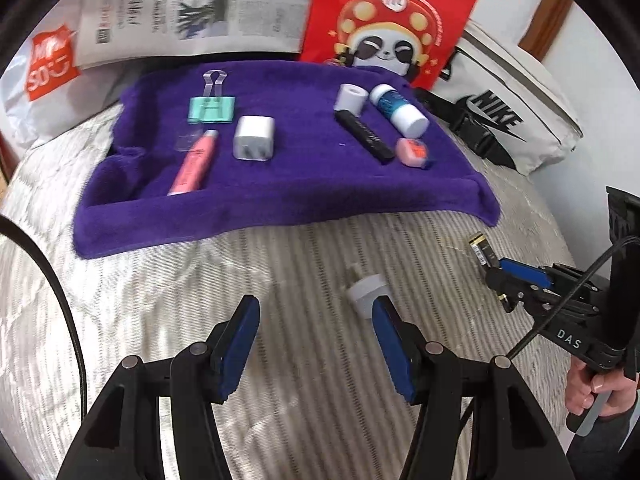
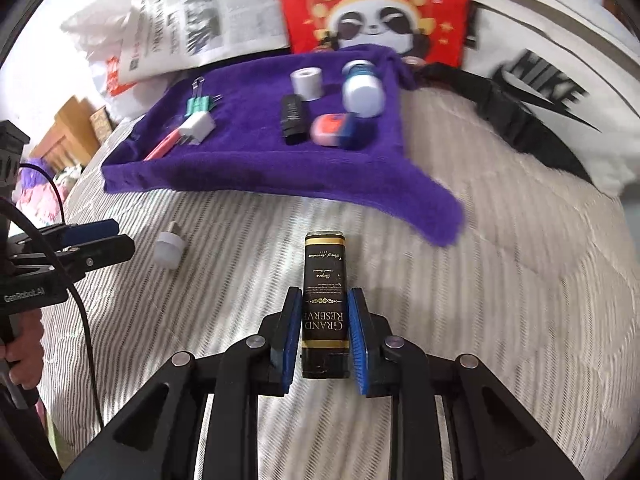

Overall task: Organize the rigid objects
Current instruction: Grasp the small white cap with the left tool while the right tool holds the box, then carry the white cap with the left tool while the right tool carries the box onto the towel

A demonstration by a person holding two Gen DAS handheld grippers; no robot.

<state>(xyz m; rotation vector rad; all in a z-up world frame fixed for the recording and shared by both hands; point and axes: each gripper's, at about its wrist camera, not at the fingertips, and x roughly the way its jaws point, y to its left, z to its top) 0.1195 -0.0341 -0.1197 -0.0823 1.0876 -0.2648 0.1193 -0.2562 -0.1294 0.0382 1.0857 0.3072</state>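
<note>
My right gripper [image 2: 325,295] is shut on a black box with gold lettering [image 2: 323,268], holding it above the striped bedcover. In the left wrist view the same box [image 1: 481,249] sticks out of the right gripper [image 1: 494,274] at the right edge. My left gripper [image 1: 315,303] is open over the bedcover with nothing between its fingers. A small white plug-like piece [image 1: 365,290] lies just beyond its right fingertip. A purple towel [image 1: 288,196] further back carries a green binder clip [image 1: 211,109], a white charger [image 1: 254,138], a pink tube [image 1: 194,162], a white roll [image 1: 351,98], a blue-white bottle [image 1: 398,110], a black stick [image 1: 364,136] and a pink eraser [image 1: 414,152].
Behind the towel stand a newspaper [image 1: 192,4], a red panda bag [image 1: 392,20] and a white Nike bag [image 1: 516,116] with a black strap [image 1: 480,140]. A white plastic bag [image 1: 40,80] sits at the back left. A hand [image 1: 596,392] grips the right handle.
</note>
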